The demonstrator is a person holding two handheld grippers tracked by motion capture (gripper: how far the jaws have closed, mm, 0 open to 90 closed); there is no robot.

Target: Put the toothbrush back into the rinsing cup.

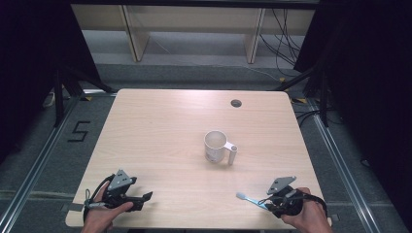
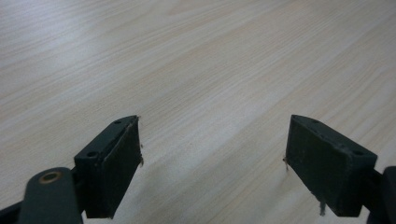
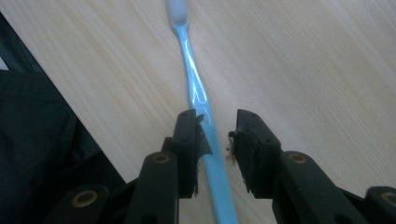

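Note:
A light blue toothbrush (image 1: 248, 199) with white bristles lies flat near the table's front right edge, its head pointing left. My right gripper (image 1: 266, 204) is at its handle end. In the right gripper view the toothbrush (image 3: 194, 79) runs between the jaws of the right gripper (image 3: 217, 135). It lies close against the left pad, and a gap shows on the right side, so the gripper is open. A white mug (image 1: 215, 145) stands upright at mid-table, handle to the right. My left gripper (image 1: 145, 198) rests at the front left, open wide (image 2: 212, 154), nothing between its jaws.
The wooden table (image 1: 160, 126) has a round cable hole (image 1: 236, 103) at the back right. The table's front edge (image 3: 88, 121) runs just beside the right gripper, with dark floor beyond it. Shelving and cables stand behind the table.

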